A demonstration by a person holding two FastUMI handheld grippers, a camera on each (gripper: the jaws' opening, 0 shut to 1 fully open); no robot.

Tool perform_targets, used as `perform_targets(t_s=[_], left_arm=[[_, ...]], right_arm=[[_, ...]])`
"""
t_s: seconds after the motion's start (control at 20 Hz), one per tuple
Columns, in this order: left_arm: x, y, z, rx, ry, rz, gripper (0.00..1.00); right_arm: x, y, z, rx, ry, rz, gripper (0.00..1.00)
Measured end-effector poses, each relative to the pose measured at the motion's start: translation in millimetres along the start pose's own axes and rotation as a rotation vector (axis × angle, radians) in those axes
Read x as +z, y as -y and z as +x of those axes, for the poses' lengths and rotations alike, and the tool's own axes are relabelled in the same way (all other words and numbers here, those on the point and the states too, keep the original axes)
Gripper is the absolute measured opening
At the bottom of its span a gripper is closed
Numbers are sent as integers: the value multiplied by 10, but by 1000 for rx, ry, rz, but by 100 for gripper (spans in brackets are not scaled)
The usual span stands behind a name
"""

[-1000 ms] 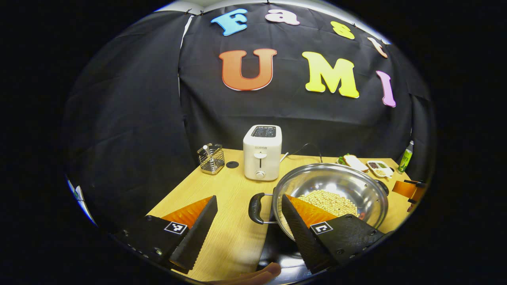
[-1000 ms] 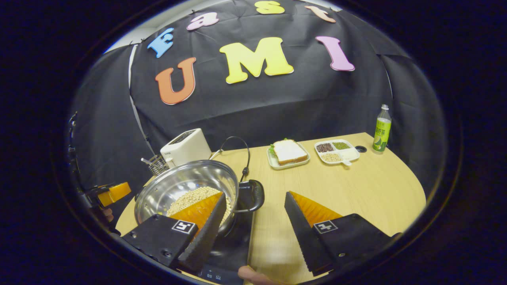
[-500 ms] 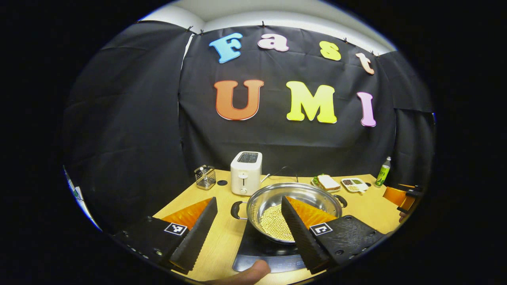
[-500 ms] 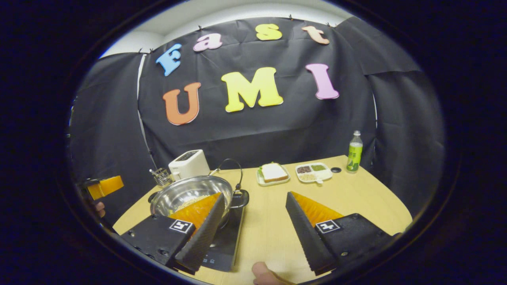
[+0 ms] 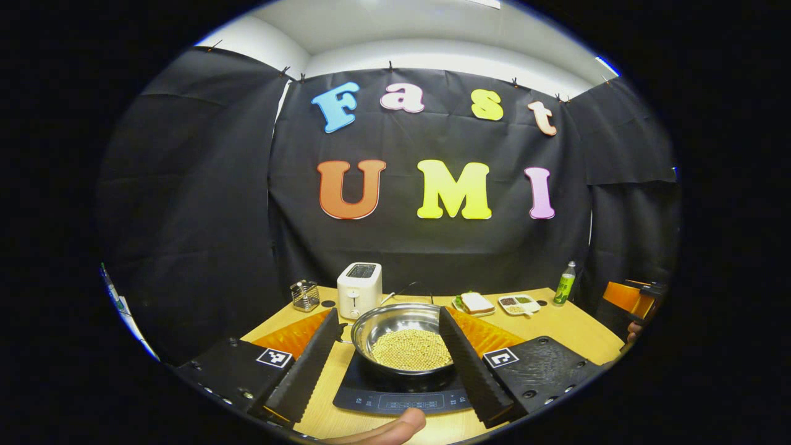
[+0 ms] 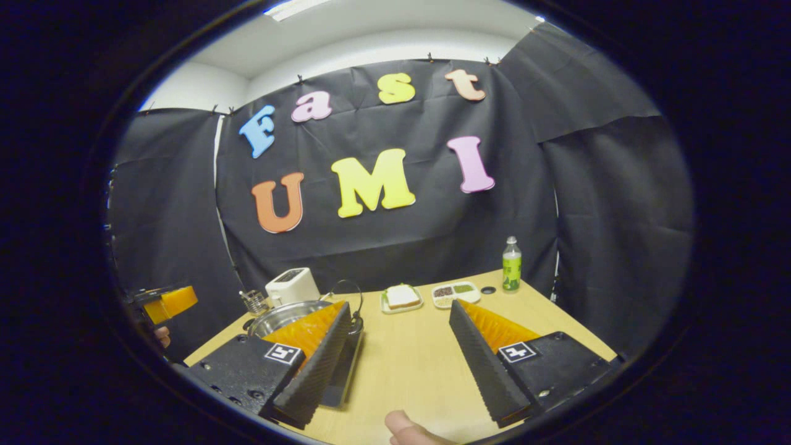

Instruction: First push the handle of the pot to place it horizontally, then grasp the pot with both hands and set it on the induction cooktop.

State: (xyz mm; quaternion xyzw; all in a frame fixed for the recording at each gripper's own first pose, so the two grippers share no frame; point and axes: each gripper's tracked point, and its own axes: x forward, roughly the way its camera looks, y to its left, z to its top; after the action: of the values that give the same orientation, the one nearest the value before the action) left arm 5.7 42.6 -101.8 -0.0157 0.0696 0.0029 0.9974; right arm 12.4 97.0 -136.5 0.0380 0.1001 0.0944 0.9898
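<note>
- Both grippers have drawn back from the pot (image 5: 405, 337) since a second ago, when each had a finger at its rim; it now looks smaller and farther off in both views.
- In the left gripper view the pot sits on the induction cooktop (image 5: 401, 395), filled with pale beans, and it appears between the fingers of the left gripper (image 5: 390, 358) without touching either of them.
- The left gripper's fingers are spread wide and hold nothing; a fingertip of the holding hand (image 5: 395, 426) shows at the bottom edge.
- In the right gripper view the pot (image 6: 278, 314) lies ahead and to the left, partly hidden behind one finger, with the cooktop's dark edge (image 6: 346, 364) below it.
- The right gripper (image 6: 395, 358) is also spread wide and empty, above bare table (image 6: 408, 364).
- The pot's handles run side to side across the left gripper view, so the handle line appears level.
- Judging by this, the placing step looks done; the left gripper faces the pot more squarely and seems the nearer one.
- A toaster (image 5: 359, 289) stands well behind the pot.
</note>
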Motion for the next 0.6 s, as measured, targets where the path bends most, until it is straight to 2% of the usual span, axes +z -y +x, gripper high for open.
perform_targets(t_s=[0.15, 0.2, 0.3, 0.35, 0.4, 0.5, 0.6], left_arm=[[138, 105, -194, -15, 33, 7, 96], [178, 120, -245, -18, 43, 8, 96], [270, 146, -347, -25, 65, 1, 96], [290, 153, -385, -29, 74, -3, 96], [311, 170, -428, -34, 85, -7, 96], [361, 160, -538, -37, 111, -10, 96], [406, 126, -633, -29, 136, -8, 96]], right_arm=[[133, 109, -264, -8, 31, -24, 96], [190, 144, -365, -11, 49, -39, 100], [302, 157, -531, -9, 80, -57, 96], [322, 164, -596, -7, 85, -65, 100], [334, 146, -664, 3, 93, -71, 96], [387, 126, -802, 20, 112, -85, 96], [436, 193, -934, 6, 141, -109, 96]])
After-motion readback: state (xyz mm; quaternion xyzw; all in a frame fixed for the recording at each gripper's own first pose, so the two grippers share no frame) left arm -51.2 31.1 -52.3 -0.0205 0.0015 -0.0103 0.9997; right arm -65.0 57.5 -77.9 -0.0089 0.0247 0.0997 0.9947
